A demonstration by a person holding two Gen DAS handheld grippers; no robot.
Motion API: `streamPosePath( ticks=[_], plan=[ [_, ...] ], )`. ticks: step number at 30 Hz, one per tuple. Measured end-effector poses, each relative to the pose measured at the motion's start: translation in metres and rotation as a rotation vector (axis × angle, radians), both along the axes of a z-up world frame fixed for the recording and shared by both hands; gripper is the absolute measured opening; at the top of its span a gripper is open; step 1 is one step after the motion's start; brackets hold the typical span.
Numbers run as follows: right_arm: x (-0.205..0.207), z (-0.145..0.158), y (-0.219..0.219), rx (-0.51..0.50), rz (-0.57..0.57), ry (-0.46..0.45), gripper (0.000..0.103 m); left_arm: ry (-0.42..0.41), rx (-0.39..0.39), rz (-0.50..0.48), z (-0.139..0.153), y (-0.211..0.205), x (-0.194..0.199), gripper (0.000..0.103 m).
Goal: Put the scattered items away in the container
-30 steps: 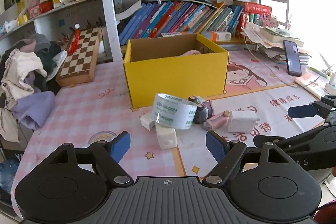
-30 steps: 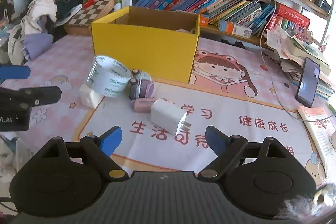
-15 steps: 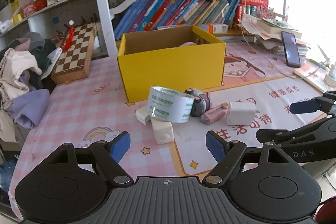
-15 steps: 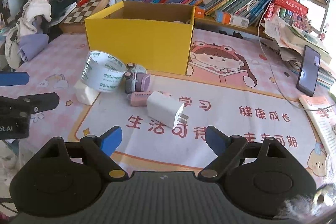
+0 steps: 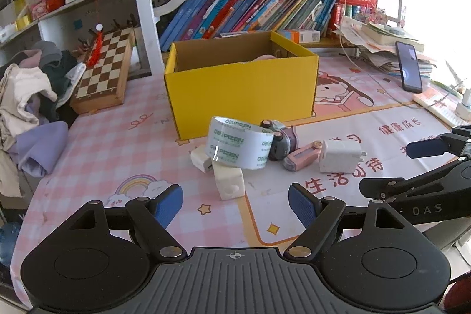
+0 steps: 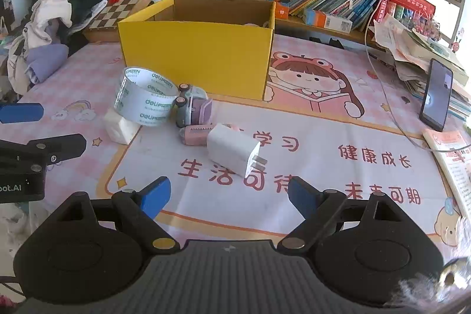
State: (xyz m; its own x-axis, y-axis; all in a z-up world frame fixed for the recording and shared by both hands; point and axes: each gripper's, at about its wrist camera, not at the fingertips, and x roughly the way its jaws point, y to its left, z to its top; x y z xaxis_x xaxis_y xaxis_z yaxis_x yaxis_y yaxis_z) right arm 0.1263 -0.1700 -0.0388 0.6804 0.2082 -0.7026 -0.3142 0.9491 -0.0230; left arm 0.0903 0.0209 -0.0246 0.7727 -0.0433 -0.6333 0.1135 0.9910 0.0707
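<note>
An open yellow box [image 5: 241, 90] [image 6: 194, 55] stands on the table with something pink inside. In front of it lie a clear tape roll [image 5: 238, 146] [image 6: 145, 100], two white blocks [image 5: 229, 181] [image 5: 200, 158], a grey-purple toy car [image 5: 281, 137] [image 6: 192, 106], a pink oblong item [image 5: 301, 158] [image 6: 195, 134] and a white charger plug [image 5: 340, 156] [image 6: 234, 149]. My left gripper [image 5: 235, 200] is open and empty, short of the white block. My right gripper [image 6: 228, 194] is open and empty, just short of the charger.
A chessboard [image 5: 103, 72] and a pile of clothes [image 5: 29, 96] lie at the left. Bookshelves [image 5: 250, 11] run behind the box. A phone [image 6: 435, 96], a cable and stacked papers [image 6: 418, 52] are at the right. Each gripper shows at the edge of the other's view.
Both grippers have pulled back and risen slightly, so the box and items look a little farther away. Both stay open. No item has moved.
</note>
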Motion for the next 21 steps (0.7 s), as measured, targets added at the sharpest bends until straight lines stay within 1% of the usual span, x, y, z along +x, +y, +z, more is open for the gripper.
streamPosePath(
  ticks=[13, 21],
  plan=[
    [0.008, -0.003, -0.001, 0.001, -0.011, 0.026, 0.087, 0.009, 0.001, -0.012, -0.003, -0.001, 0.008, 0.081],
    [0.011, -0.003, -0.003, 0.005, -0.013, 0.022, 0.087, 0.006, 0.000, -0.011, -0.002, -0.003, 0.011, 0.081]
  ],
)
